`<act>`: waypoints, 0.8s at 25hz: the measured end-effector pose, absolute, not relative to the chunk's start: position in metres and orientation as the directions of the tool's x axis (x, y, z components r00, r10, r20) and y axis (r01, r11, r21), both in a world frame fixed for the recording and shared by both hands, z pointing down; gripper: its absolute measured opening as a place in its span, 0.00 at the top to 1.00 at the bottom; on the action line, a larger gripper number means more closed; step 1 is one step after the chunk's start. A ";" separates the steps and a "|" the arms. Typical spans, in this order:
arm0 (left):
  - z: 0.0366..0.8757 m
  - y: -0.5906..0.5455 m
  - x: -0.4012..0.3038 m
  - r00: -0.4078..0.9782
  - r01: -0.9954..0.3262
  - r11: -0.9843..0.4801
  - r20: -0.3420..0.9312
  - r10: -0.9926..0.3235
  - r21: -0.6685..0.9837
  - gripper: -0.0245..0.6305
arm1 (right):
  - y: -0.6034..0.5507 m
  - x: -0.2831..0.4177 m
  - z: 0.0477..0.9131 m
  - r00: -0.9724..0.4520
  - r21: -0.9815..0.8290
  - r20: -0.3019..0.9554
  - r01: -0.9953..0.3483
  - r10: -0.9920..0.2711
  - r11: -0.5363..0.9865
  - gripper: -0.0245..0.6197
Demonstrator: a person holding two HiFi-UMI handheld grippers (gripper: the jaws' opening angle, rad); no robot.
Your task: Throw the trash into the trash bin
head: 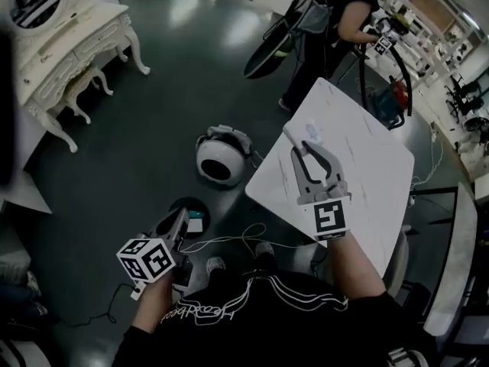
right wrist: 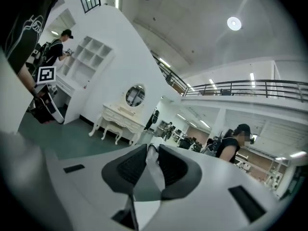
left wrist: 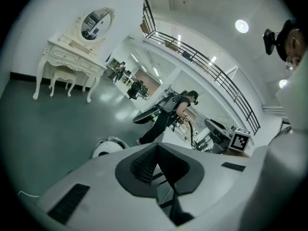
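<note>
My right gripper (head: 295,141) is held over the white marble table (head: 374,167), shut on a crumpled white piece of trash (head: 312,131). In the right gripper view the trash (right wrist: 155,171) is pinched between the dark pads (right wrist: 126,170) of that gripper (right wrist: 150,154). A round white trash bin (head: 220,159) stands on the dark floor left of the table and also shows in the left gripper view (left wrist: 109,147). My left gripper (head: 182,219) hangs low at the left, short of the bin; it (left wrist: 156,150) is shut with nothing in it.
A person (head: 340,17) stands at the table's far corner. A white dressing table (head: 69,48) with a stool is far left. A dark round object (head: 191,214) and a white cable (head: 229,240) lie on the floor near my feet.
</note>
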State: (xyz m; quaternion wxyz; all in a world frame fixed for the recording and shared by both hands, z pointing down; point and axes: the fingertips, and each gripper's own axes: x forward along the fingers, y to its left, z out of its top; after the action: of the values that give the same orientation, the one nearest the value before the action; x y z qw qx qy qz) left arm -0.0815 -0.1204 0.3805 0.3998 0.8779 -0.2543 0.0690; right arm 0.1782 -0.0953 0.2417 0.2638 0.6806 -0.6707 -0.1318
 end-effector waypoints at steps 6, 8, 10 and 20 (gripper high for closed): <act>0.394 -0.122 -0.160 0.809 -0.565 -0.477 0.341 -0.479 0.673 0.96 | -0.134 0.084 0.256 -0.119 0.471 0.165 -0.863 -0.979 0.184 0.80; 0.401 -0.116 -0.187 0.780 -0.596 -0.438 0.357 -0.513 0.673 0.96 | -0.146 0.049 0.266 -0.193 0.439 0.183 -0.861 -0.964 0.256 0.80; 0.411 -0.110 -0.210 0.750 -0.624 -0.394 0.378 -0.542 0.675 0.96 | -0.157 0.019 0.284 -0.268 0.399 0.208 -0.855 -0.941 0.332 0.80; 0.463 -0.096 -0.279 0.664 -0.688 -0.249 0.453 -0.594 0.682 0.96 | -0.188 -0.101 0.398 -0.495 0.224 0.367 -0.775 -0.788 0.591 0.80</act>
State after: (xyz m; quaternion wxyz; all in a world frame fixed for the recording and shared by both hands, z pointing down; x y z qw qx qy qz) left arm -0.2786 -0.0960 0.4627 0.4587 0.7886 -0.4064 0.0508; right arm -0.1008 -0.1877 0.3975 0.2200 0.4520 -0.8643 -0.0148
